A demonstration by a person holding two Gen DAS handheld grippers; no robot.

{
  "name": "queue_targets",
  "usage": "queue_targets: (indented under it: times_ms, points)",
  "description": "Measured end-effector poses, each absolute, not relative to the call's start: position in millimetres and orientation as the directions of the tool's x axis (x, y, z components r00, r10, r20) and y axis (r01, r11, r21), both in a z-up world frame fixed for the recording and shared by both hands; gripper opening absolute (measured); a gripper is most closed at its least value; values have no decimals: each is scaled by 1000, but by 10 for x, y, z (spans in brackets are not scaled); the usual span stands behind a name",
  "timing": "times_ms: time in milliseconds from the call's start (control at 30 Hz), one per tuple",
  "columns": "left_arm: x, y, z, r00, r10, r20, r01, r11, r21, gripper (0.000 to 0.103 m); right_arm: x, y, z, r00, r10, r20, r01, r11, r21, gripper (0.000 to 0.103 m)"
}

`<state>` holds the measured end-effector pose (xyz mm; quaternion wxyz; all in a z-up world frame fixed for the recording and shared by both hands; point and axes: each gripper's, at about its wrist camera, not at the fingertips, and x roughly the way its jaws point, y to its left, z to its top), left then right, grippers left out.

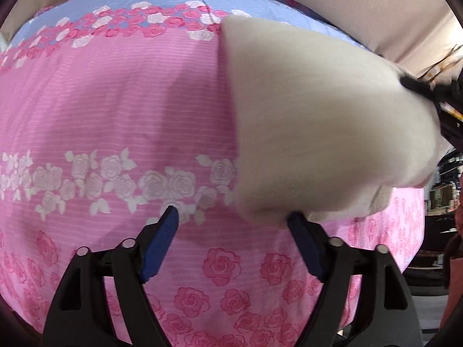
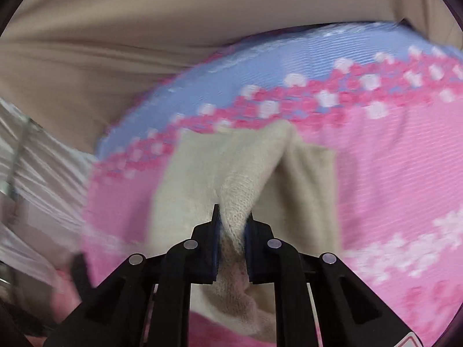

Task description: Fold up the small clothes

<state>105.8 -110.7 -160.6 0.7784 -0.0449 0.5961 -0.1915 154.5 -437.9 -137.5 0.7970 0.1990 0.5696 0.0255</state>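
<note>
Cream terry cloth (image 2: pixel 240 173), soft and nubby, pinched into a ridge by the right gripper (image 2: pixel 233 222). Left gripper (image 1: pixel 233 219): fingers apart, empty, at the cloth's lower edge. Rose-print sheet (image 1: pixel 115 101), open pink expanse at frame left.

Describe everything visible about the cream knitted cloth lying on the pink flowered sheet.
The cream knitted cloth is a small, soft piece with a looped, terry-like weave, plain and unpatterned. Most of it lies flat on the pink rose-print sheet, near the sheet's blue band. One edge is bunched into a raised ridge and pinched by the right gripper, lifting that part off the sheet. The left gripper stands open at the cloth's near edge, one blue pad right against it, not clamping. The cloth looks blurred in the left wrist view.
</note>
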Motion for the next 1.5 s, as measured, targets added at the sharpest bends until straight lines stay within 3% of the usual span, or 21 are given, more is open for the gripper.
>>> queue_targets:
  times_ms: [67, 100, 200, 367, 467, 500, 600, 633, 700, 800, 933, 1033, 1100, 1167, 1200, 1233, 1267, 1300, 1367, 1500]
  points:
    - [1049, -1164, -1649, 211, -337, -917, 252, 926, -282, 78, 1510, -4446, -1858, 262, 296, -918, 248, 899, 360, 16]
    - [1068, -1176, -1683, 202, -327, -923, 256, 927, -272, 78, 1453, -4489, -1828, 311, 307, -899, 268, 880, 393, 15]
    - [1071, -1220, -1676, 201, -303, -931, 252, 935, -250, 78, 1294, -4550, -1424, 418, 275, -866, 296, 860, 416, 19]
    - [1026, -1068, -1481, 209, -375, -903, 264, 911, -317, 76, 1316, -4306, -976, 460, 302, -835, 149, 901, 408, 19]
    - [983, -1063, -1293, 259, -387, -885, 287, 906, -313, 76, 1581, -4106, -1423, 348, 242, -905, 147, 940, 308, 17]
    - [998, -1074, -1240, 274, -380, -883, 291, 908, -300, 76, 1579, -4104, -1680, 291, 207, -934, 156, 953, 260, 6]
    - [1078, -1132, -1151, 286, -365, -886, 300, 912, -279, 76, 1487, -4290, -1693, 331, 257, -908, 212, 917, 337, 5]
    - [1121, -1138, -1128, 289, -360, -887, 297, 915, -275, 76, 1425, -4345, -1582, 346, 241, -907, 246, 909, 336, 9]
    - [1150, -1182, -1081, 300, -372, -878, 294, 912, -286, 80, 1292, -4440, -1405, 401, 182, -898, 280, 909, 309, 38]
    - [1272, -1190, -1083, 286, -466, -837, 269, 877, -397, 88, 1183, -4588, -1341, 462, 154, -873, 310, 895, 322, 62]
    - [1612, -1175, -1347, 192, -590, -785, 134, 808, -574, 91, 1307, -4685, -1642, 380, 193, -904, 356, 872, 336, 64]
    - [1861, -1269, -1571, 147, -592, -793, 39, 804, -593, 90, 1327, -4697, -1901, 344, 273, -898, 363, 844, 395, 65]
    - [1958, -1381, -1698, 128, -597, -792, 29, 800, -599, 90, 1324, -4720, -2051, 355, 311, -882, 380, 814, 440, 76]
    - [2008, -1494, -1845, 91, -604, -791, 33, 796, -604, 92, 1303, -4753, -2118, 390, 351, -851, 384, 778, 497, 78]
    - [2019, -1532, -1942, 70, -616, -785, 6, 787, -617, 91, 1305, -4746, -2114, 391, 355, -849, 374, 781, 499, 68]
    - [1997, -1539, -1910, 103, -619, -779, 8, 783, -622, 86, 1307, -4736, -2115, 401, 408, -820, 353, 757, 549, 48]
    - [1978, -1592, -1894, 97, -624, -775, 26, 780, -625, 73, 1293, -4740, -2086, 411, 426, -806, 369, 730, 575, 33]
    - [1959, -1655, -1871, 84, -604, -793, 45, 797, -602, 69, 1292, -4715, -2010, 412, 400, -818, 367, 749, 551, 26]
    - [1896, -1735, -1694, 111, -583, -805, 95, 812, -575, 49, 1286, -4631, -1786, 426, 353, -833, 335, 794, 508, 22]
    - [1849, -1851, -1245, 138, -587, -798, 179, 807, -563, 41, 1205, -4495, -1143, 512, 294, -807, 282, 830, 481, 21]
